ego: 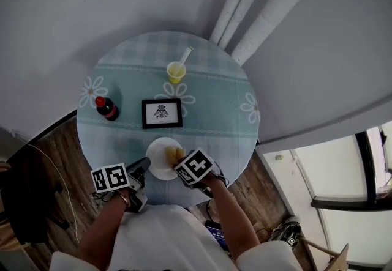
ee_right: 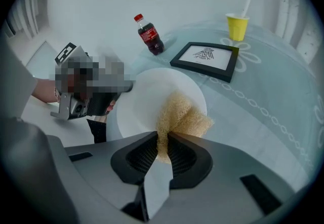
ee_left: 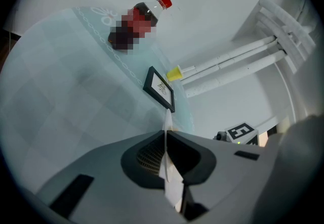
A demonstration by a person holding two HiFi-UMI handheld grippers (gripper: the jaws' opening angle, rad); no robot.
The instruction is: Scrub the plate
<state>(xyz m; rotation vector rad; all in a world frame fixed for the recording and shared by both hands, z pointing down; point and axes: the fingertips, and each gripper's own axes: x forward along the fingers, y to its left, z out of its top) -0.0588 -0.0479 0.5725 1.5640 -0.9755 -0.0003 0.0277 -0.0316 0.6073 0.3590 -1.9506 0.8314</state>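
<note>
Positions are given as clock directions on the round surface (ego: pixel 214 118) as the head view showed it.

1. Plate (ego: pixel 158 155): the white plate sat at the 6 o'clock edge of the surface, nearest to me. It held nothing but the sponge (ego: pixel 175 153), which lay against its face on the 3 o'clock side.
2. Left tool (ego: pixel 146 164): I had it clenched on the plate's rim at about 9 o'clock. The left gripper view showed the thin white rim edge-on between the closed jaws.
3. Right tool (ego: pixel 179 161): I had it grasping the tan, coarse sponge, pinched between its jaws, with the free end of the sponge spread over the plate.
4. Cup (ego: pixel 176 72): the yellow cup stood upright at 12 o'clock, with a white stick (ego: pixel 185 55) leaning out of it. I could not tell whether it held liquid.
5. Bottle (ego: pixel 106 108): it stood upright at 9 o'clock, filled with dark liquid, with its red cap on.
6. Picture frame (ego: pixel 162 113): it lay flat at the centre, between the cup and the plate.
</note>
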